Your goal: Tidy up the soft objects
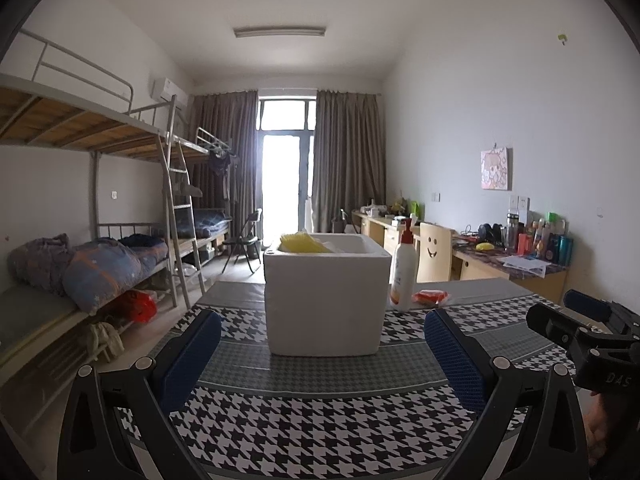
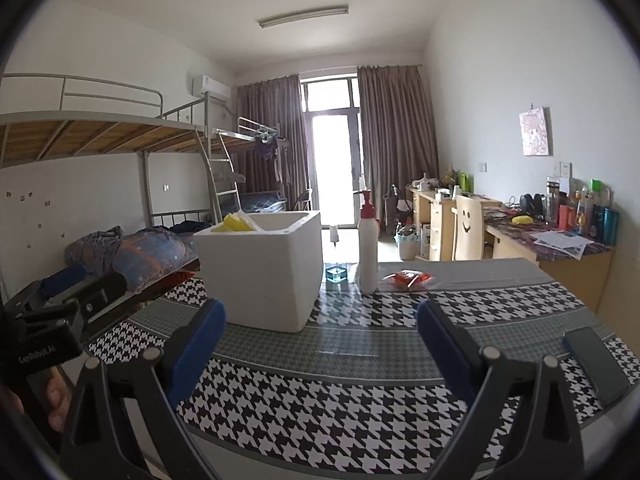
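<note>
Left wrist view first: our left tongs are spread wide with nothing between the blue pads, hovering over the houndstooth desk. Dead ahead sits the white foam box, with a yellow soft thing poking above its rim at the back left. Just right of the box there's a pump bottle with an orange label we can't read, then a red packet lying flat. The right tongs' body shows at the edge, marked "DAS".

Right wrist view: right tongs also wide apart and holding nothing. Same box, yellow piece in its far left corner. The left unit at the edge reads "GenRobot.AI". A dark phone lies on the desk's right side.
</note>
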Demonstrator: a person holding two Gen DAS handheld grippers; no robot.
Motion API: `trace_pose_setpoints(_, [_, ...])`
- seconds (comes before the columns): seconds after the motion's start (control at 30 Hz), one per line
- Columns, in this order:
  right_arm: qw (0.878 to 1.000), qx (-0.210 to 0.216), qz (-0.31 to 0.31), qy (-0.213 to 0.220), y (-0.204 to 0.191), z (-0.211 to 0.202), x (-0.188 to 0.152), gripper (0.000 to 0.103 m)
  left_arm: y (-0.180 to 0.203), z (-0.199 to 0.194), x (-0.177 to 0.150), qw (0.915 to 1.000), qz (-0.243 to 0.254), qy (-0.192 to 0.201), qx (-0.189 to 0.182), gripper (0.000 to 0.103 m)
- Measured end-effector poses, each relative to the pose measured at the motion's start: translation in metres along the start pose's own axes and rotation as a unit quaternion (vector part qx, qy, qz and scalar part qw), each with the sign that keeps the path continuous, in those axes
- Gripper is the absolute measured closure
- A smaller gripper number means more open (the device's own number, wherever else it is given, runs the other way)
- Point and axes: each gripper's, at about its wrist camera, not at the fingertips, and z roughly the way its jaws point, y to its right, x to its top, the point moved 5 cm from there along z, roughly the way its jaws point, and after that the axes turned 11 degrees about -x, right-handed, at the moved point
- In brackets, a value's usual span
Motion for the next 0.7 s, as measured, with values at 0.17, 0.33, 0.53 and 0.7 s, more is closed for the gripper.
trace_pose_setpoints(0.17, [1.0,-0.003,0.002,-0.001,0.002,-0.002,-0.005,0.005,0.0,-0.003,-0.003,1.0,0.003,-0.002,-0.002,0.001])
trace_pose_setpoints(0.33, [1.0,-0.002,0.001,0.0,0.002,-0.005,-0.01,0.005,-0.001,-0.002,-0.007,0.9999,-0.005,-0.012,-0.01,0.001])
trace_pose_setpoints(0.53, [1.0,-0.007,-0.003,0.0,0.0,-0.005,-0.012,0.005,-0.002,-0.003,-0.01,0.9999,-0.003,-0.013,-0.008,0.001])
trace_pose_setpoints(0.7, [1.0,-0.006,0.003,-0.002,0.001,-0.006,-0.015,0.005,0.0,-0.006,-0.013,0.9999,0.002,-0.017,-0.004,0.001])
